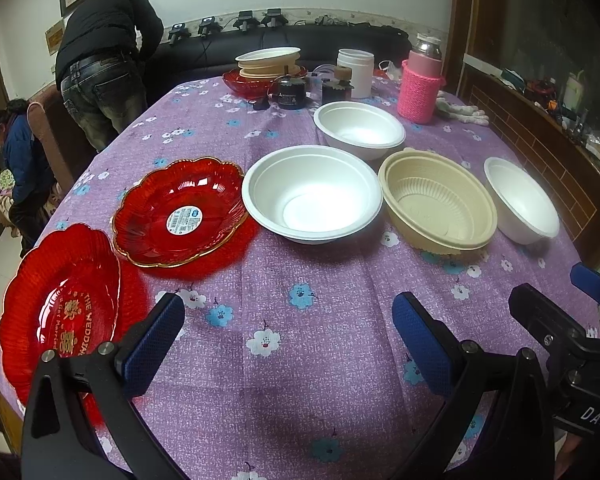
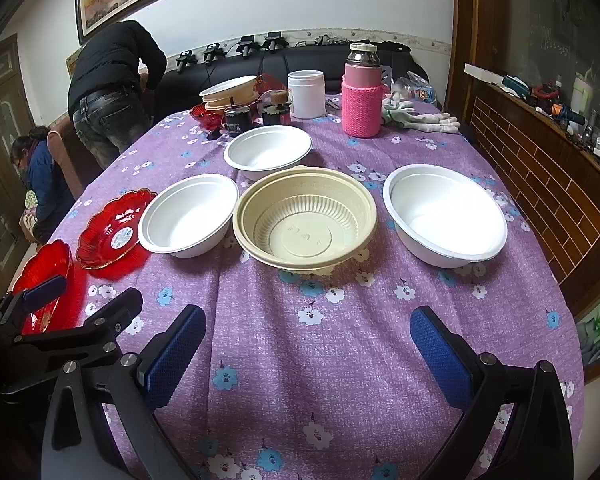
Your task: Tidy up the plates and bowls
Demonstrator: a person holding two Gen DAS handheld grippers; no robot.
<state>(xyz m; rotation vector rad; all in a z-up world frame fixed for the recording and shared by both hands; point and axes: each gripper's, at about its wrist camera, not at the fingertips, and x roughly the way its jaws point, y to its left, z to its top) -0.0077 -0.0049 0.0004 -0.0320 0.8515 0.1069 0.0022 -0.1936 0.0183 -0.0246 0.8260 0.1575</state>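
While your left gripper (image 1: 288, 344) and right gripper (image 2: 308, 354) hover spread wide, empty: red plates (image 1: 180, 212) near table's (image 1: 320, 400) left edge, bowls (image 2: 306, 220) mid-table, stack (image 1: 268, 62) at far edge.

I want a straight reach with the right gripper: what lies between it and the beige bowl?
Only bare flowered tablecloth lies between the open right gripper and the beige bowl; the right wrist view shows it plainly.

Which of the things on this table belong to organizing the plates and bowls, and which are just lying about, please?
Belonging to the job:
- two red plates
- three white bowls
- beige bowl
- stacked dishes at the far edge

Lying about:
- pink-sleeved bottle
- white jar
- gloves
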